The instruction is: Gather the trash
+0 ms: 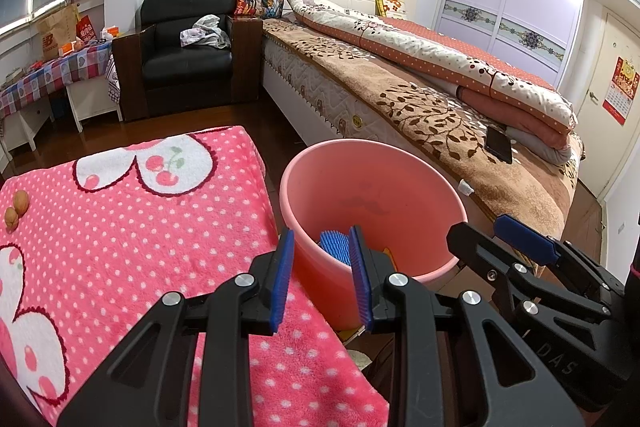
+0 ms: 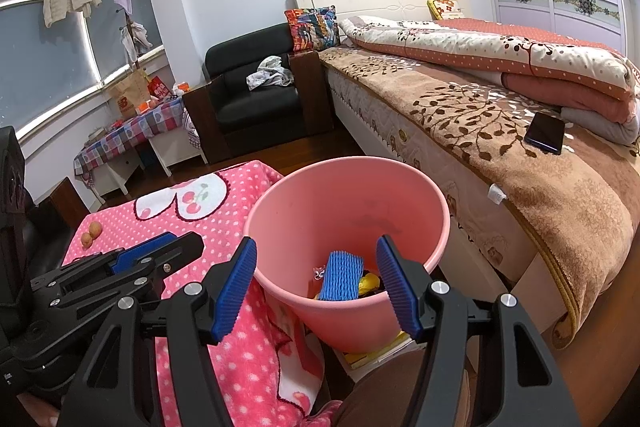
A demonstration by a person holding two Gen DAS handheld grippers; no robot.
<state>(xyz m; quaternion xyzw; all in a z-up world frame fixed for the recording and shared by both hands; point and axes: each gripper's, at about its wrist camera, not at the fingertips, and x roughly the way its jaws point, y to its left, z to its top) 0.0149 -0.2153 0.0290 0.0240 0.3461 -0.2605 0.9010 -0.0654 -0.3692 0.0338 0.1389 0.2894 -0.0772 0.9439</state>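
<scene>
A pink plastic bin (image 1: 372, 187) (image 2: 348, 195) stands between the pink polka-dot blanket surface (image 1: 132, 227) (image 2: 224, 227) and the bed. Inside it lie a blue foam net (image 2: 340, 275) (image 1: 336, 245) and yellow wrappers (image 2: 368, 283). My left gripper (image 1: 322, 279) is open and empty, at the bin's near left rim; it also shows in the right wrist view (image 2: 160, 255). My right gripper (image 2: 320, 287) is open and empty, above the bin's near rim; it also shows in the left wrist view (image 1: 504, 239). Two small walnut-like nuts (image 1: 16, 209) (image 2: 91, 233) lie on the blanket's far left.
A bed (image 1: 420, 99) (image 2: 500, 115) with a folded quilt and a dark phone (image 1: 499, 145) (image 2: 546, 133) runs along the right. A black armchair (image 1: 188, 55) with clothes stands behind. A checked-cloth table (image 1: 52, 75) with bags stands at the left by the window.
</scene>
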